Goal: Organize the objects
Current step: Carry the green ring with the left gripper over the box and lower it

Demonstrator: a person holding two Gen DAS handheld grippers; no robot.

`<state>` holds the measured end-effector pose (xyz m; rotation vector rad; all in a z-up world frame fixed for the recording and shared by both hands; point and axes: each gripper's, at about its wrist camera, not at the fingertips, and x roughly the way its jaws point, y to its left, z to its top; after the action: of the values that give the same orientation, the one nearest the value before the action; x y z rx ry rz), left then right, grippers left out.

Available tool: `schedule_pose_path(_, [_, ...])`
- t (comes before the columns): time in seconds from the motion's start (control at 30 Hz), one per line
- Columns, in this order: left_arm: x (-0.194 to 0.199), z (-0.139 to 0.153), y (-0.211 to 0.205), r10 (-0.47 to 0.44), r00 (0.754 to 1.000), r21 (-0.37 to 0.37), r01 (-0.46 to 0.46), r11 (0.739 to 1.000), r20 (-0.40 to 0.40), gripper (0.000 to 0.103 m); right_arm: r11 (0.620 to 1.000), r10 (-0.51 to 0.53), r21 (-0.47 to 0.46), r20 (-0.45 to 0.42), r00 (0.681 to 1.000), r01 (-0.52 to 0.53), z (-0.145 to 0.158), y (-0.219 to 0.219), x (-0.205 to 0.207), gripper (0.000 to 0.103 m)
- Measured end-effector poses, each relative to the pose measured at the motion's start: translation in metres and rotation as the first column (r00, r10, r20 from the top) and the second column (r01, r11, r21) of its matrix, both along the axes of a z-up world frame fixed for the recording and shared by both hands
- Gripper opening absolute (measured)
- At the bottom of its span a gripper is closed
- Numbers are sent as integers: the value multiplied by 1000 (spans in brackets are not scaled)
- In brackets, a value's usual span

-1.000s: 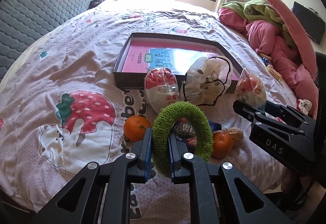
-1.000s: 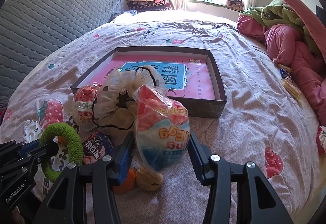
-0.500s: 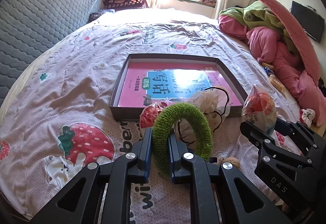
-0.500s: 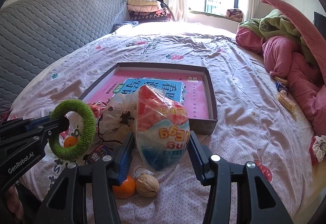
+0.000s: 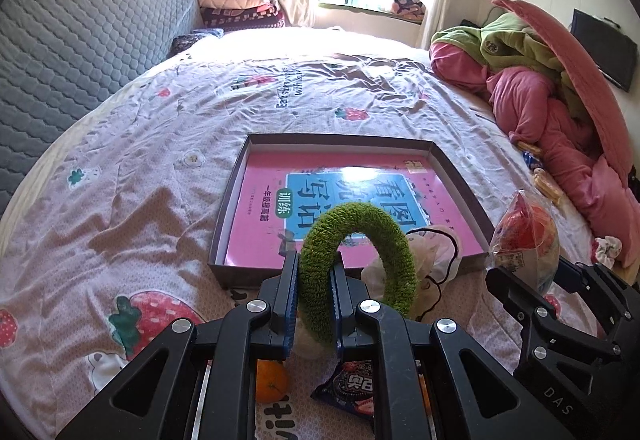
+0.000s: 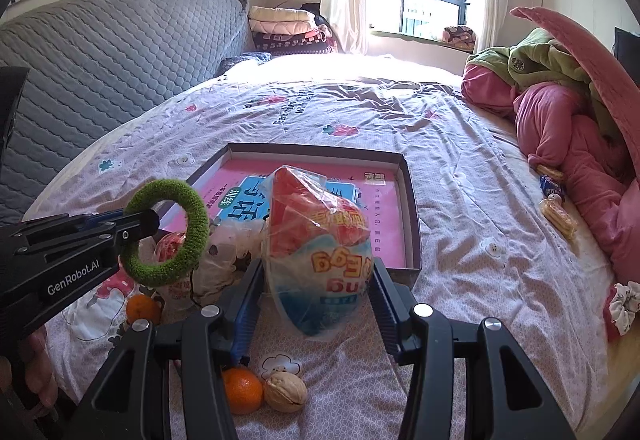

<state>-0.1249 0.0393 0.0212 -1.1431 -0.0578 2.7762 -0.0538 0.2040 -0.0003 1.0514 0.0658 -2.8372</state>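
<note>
Left hand-held gripper (image 5: pixel 314 304) clamped tight on a green fuzzy ring (image 5: pixel 356 256).
Right hand-held gripper (image 6: pixel 318 292), jaws half apart, hugs a snack bag (image 6: pixel 316 248), both above the bed's (image 5: pixel 160 160) near edge.

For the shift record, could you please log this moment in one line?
left gripper: holds green ring | right gripper: holds snack bag | box: ahead

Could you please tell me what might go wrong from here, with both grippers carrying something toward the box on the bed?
1. The left gripper pinches the green ring at one edge only, so it could swing or slip free.
2. The snack bag in the right gripper is soft, slick plastic and may slide out.
3. The two grippers are close together, so they could bump near the box.
</note>
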Motion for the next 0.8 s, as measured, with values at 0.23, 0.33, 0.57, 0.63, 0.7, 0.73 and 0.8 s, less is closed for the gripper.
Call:
schedule_pose_path(0.23, [-12, 2, -3, 8, 1000, -3, -8, 1000, -7, 14, 999, -39, -1, -19, 999, 39, 8, 14, -14, 51])
schedule_pose_path(0.33, [-18, 6, -6, 14, 1000, -2, -15, 1000, -17, 14, 998, -55, -5, -33, 998, 55, 13, 19, -20, 51])
schedule_pose_path(0.57, [-36, 15, -11, 26, 999, -13, -27, 1000, -40, 14, 997, -80, 1, -64, 995, 80, 25, 27, -36, 51])
schedule_pose_path(0.63, [-41, 15, -11, 27, 999, -16, -28, 999, -39, 14, 997, -81, 4, -69, 994, 82, 27, 29, -41, 51])
schedule_pose_path(0.7, [-47, 15, -11, 32, 999, -20, -33, 999, -36, 14, 996, -84, 10, -73, 994, 85, 29, 30, -47, 51])
schedule_pose_path(0.73, [-50, 15, -12, 32, 999, -19, -33, 999, -36, 14, 996, -84, 11, -73, 994, 85, 29, 30, -49, 51])
schedule_pose_path(0.8, [-57, 15, -11, 37, 999, -26, -38, 999, -37, 14, 996, -84, 14, -77, 993, 85, 30, 31, -54, 51])
